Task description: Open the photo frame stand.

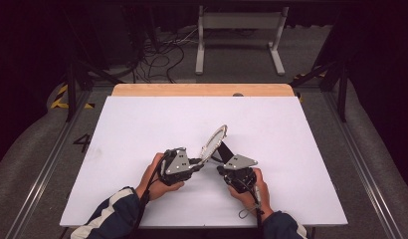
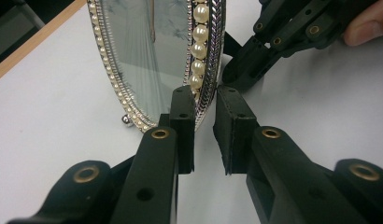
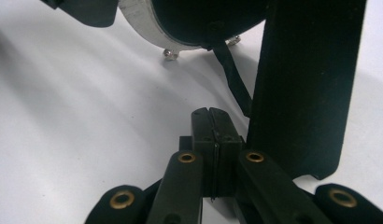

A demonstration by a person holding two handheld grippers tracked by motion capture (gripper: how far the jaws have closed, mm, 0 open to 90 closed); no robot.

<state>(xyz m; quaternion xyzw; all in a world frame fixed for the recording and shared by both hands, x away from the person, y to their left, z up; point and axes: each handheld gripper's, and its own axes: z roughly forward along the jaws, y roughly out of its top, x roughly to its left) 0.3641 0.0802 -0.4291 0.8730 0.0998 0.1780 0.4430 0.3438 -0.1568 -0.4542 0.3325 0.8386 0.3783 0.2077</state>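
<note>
Left sleeve (image 1: 112, 215): dark blue with white bands, lower left of the high view.
Left hand (image 1: 153, 178): left of centre, low in the high view, wrapped around the gripper body.
Left gripper (image 1: 199, 161): aimed right at the mirror; in the left gripper view, 2 pads (image 2: 182, 126) clamped on the lower rim, 1 on the glass side, 1 on the back.
Oval mirror (image 1: 215, 141): centre of the high view, standing tilted on the white table (image 1: 142, 129); beaded silver rim with a row of pearls (image 2: 198, 49), upper middle of the left gripper view; small ball feet on the table.
Black stand flap (image 3: 304, 88): right half of the right gripper view, rising behind the mirror's dark back, a thin black strap running to it.
Right gripper (image 1: 223, 169): right of centre, just beside the flap; fingers pressed together, nothing between them.
Right hand (image 1: 252, 191): lower right of centre in the high view.
</note>
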